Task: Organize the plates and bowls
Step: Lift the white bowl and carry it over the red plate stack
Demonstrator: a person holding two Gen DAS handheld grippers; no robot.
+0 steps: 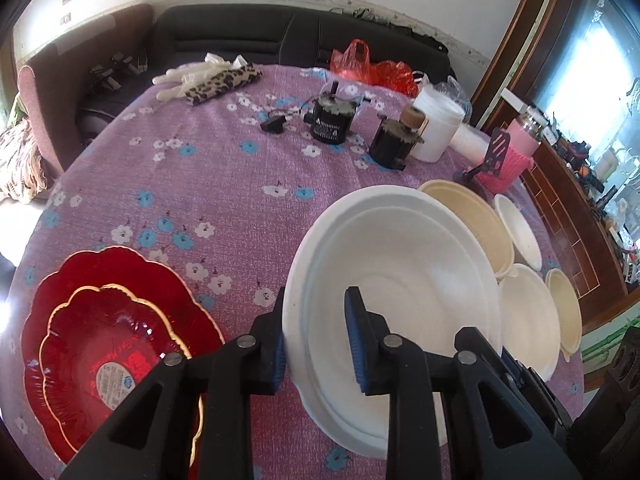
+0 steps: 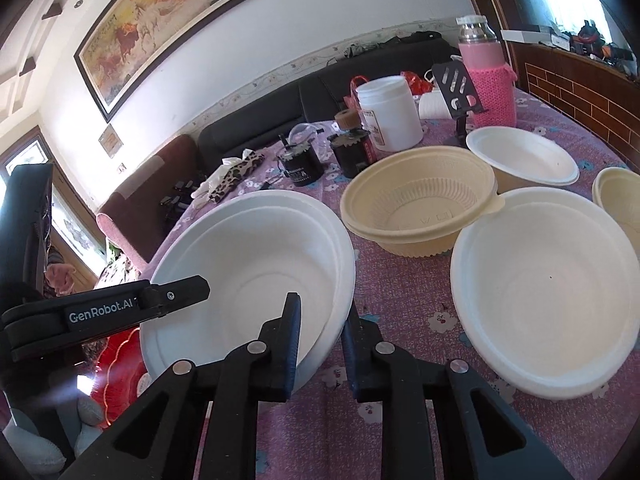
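A large white bowl (image 1: 400, 280) is held tilted over the purple flowered cloth. My left gripper (image 1: 316, 336) straddles its left rim, one finger outside and one inside. My right gripper (image 2: 320, 340) straddles its right rim (image 2: 344, 280) the same way. The bowl also shows in the right wrist view (image 2: 256, 264). Two nested red scalloped plates (image 1: 112, 344) lie at the left. Cream bowls (image 2: 420, 208) and other white bowls (image 2: 548, 296) stand at the right.
Two black motors (image 1: 330, 120), a white tub (image 1: 436, 124), a pink-sleeved bottle (image 1: 512, 152), a red bag (image 1: 372, 68) and a leopard-print cloth (image 1: 220, 82) lie at the table's far side. A dark sofa (image 1: 240, 36) stands behind.
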